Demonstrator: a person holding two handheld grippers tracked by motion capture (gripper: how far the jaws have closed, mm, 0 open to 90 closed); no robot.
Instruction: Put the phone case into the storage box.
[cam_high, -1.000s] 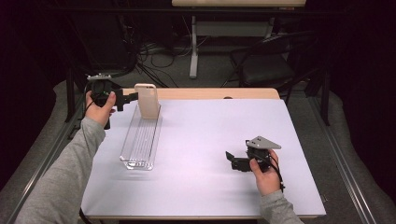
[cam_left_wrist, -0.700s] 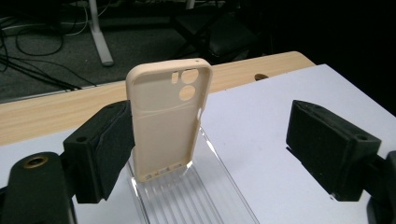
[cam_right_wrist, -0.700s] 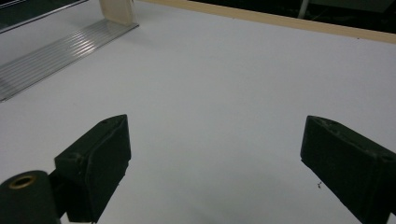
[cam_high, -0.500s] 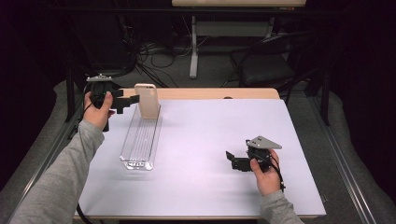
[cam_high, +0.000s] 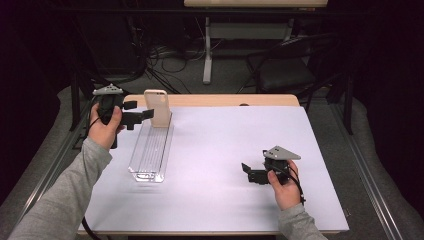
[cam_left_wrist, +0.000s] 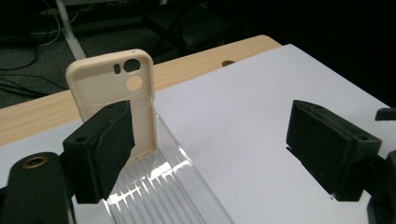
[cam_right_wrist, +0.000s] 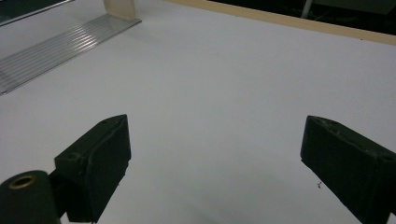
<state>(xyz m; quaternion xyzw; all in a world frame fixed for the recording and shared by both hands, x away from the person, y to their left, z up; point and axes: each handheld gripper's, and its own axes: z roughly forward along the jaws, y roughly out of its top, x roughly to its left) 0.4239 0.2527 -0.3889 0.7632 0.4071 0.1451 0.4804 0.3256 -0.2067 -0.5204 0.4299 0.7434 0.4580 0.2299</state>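
One white-topped table (cam_high: 225, 150) carries a clear ribbed plastic tray (cam_high: 151, 150); cream rubber phone case (cam_high: 156, 107) stands upright at its far end. Left gripper (cam_high: 142, 116) jaws wide apart beside case, not gripping. Right gripper (cam_high: 248, 172) jaws apart, empty, well apart.

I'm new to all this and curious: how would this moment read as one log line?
left tongs: open, beside case | case: upright in clear rack | right tongs: open, empty, over table
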